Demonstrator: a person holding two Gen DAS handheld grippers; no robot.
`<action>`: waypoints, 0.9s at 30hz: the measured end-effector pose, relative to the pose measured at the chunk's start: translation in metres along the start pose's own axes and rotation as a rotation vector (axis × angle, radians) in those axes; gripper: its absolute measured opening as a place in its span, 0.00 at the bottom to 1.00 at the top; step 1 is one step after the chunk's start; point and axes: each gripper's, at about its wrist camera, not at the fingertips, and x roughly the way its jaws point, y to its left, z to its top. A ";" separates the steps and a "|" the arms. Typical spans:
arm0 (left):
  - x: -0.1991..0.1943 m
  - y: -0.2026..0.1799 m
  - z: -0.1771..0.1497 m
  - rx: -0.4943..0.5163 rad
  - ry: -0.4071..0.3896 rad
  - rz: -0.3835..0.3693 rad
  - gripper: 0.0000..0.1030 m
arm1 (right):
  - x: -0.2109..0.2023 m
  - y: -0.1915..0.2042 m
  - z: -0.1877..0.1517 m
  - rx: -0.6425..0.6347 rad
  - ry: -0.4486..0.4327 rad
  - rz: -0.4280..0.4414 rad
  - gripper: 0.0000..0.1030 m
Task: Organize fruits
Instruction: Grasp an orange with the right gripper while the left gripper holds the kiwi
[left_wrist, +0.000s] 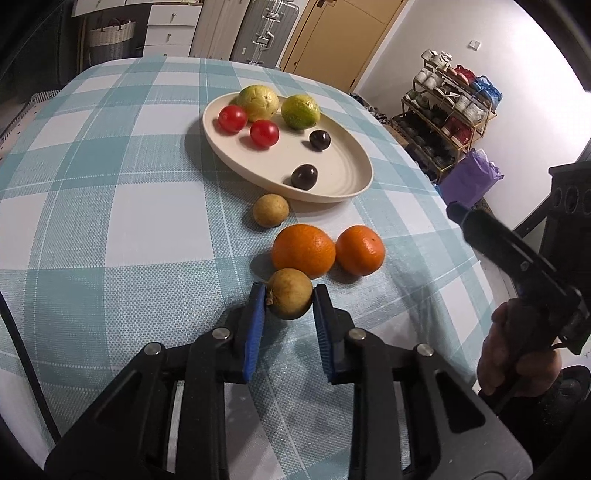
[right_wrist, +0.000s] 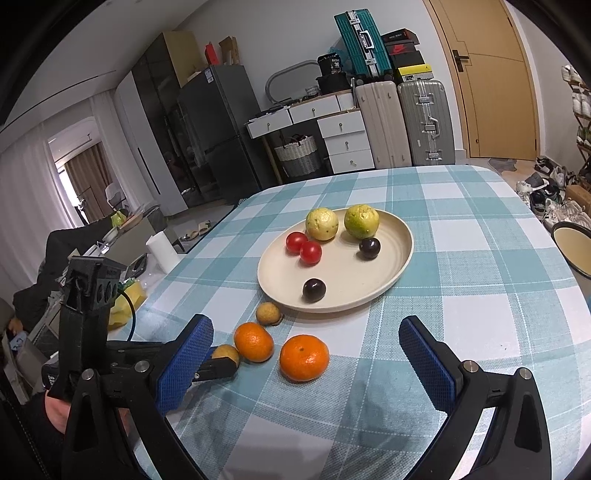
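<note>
The left gripper (left_wrist: 289, 300) has its two blue pads on either side of a small tan-brown fruit (left_wrist: 289, 298), likely a longan, and both pads appear to touch it, so I judge it pinched; whether it rests on the checked tablecloth (left_wrist: 110, 229) or is just clear of it cannot be told. Just beyond it lie two oranges (left_wrist: 303, 250) (left_wrist: 360, 250), side by side and nearly touching, and a second tan fruit (left_wrist: 270, 210) sits just beside the near rim of the cream plate (left_wrist: 354, 184). On that plate already lie two red tomatoes (left_wrist: 232, 118) (left_wrist: 264, 133), two yellow-green citrus fruits (left_wrist: 258, 102) (left_wrist: 300, 111) and two dark round fruits (left_wrist: 320, 140) (left_wrist: 304, 177), each pair loosely grouped. Farther right, the right gripper (right_wrist: 306, 362) hangs with its fingers spread wide and nothing between them, above the cloth near the oranges. If the plate is the goal, I judge the task a little past halfway: six fruits are in, four are still off the plate, and the tan fruit in the left gripper looks to be the one in hand. What remains is that fruit, its twin by the rim and both oranges.
</note>
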 end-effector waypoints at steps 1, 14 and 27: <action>-0.002 0.000 0.001 0.000 -0.004 -0.001 0.22 | 0.001 -0.001 0.000 0.001 0.001 0.001 1.00; -0.023 0.003 0.003 -0.019 -0.042 -0.023 0.22 | 0.017 -0.007 -0.006 0.029 0.071 0.017 1.00; -0.031 0.007 0.003 -0.019 -0.048 -0.016 0.22 | 0.038 -0.005 -0.016 0.010 0.145 0.020 0.99</action>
